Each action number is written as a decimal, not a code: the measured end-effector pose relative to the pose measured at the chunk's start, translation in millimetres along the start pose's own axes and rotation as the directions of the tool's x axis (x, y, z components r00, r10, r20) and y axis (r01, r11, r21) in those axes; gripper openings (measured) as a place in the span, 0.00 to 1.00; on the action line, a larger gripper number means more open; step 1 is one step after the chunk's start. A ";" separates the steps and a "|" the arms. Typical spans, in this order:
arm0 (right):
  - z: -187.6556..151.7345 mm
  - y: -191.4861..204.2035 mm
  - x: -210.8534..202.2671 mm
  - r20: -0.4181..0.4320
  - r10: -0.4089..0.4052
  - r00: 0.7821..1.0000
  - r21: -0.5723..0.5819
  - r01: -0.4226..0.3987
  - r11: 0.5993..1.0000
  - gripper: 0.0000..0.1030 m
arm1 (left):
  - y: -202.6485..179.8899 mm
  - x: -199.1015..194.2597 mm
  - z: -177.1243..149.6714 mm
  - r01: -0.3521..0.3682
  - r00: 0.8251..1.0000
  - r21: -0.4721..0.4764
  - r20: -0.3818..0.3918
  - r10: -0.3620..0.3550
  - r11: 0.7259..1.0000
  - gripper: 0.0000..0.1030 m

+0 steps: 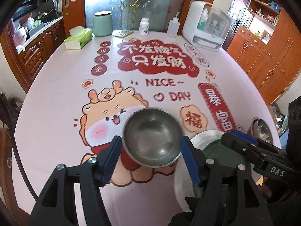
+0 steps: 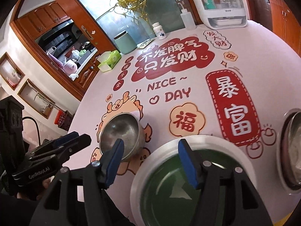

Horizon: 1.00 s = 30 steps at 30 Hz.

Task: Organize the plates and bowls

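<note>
Both tongs spread, pinching nothing: left tongs (image 1: 151, 160) frame steel bowl (image 1: 152, 136); right tongs (image 2: 150, 163) partly hide green plate (image 2: 169, 179), blurred.

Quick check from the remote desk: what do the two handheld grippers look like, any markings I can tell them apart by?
Both are black plastic frames with silver screws and blue ribbed pads on the fingers. The left gripper reads "GenRobot.AI" in white on its side in the right wrist view; the right gripper reads "DAS" in the left wrist view. No sleeves can be made out.

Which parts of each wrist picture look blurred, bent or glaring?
Left wrist view: the round steel bowl shows a smeared rim, and the pink printed tablecloth bulges under fisheye distortion. Right wrist view: the white-rimmed green plate is smeared, and daylight glares off the frosted glass door.
</note>
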State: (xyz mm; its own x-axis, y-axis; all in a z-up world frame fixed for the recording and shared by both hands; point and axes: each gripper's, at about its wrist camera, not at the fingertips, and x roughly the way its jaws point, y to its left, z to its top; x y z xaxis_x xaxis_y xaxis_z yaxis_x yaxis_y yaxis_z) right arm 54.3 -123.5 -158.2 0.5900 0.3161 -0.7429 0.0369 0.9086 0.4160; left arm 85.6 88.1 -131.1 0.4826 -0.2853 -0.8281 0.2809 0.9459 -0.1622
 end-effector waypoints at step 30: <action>13.4 18.0 77.6 -0.176 -0.049 0.983 -0.018 0.046 0.999 0.31 | 36.2 92.0 3.0 -0.026 0.961 -0.015 -0.275 0.021 1.000 0.65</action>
State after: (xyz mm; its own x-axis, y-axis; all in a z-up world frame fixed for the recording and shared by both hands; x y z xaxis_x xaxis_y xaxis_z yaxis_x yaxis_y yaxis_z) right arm 111.6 -86.3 -201.3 0.4364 0.3147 -0.8429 0.0495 0.9270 0.3718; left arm 142.7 95.6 -211.5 0.2420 -0.2123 -0.9468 0.2560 0.9552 -0.1487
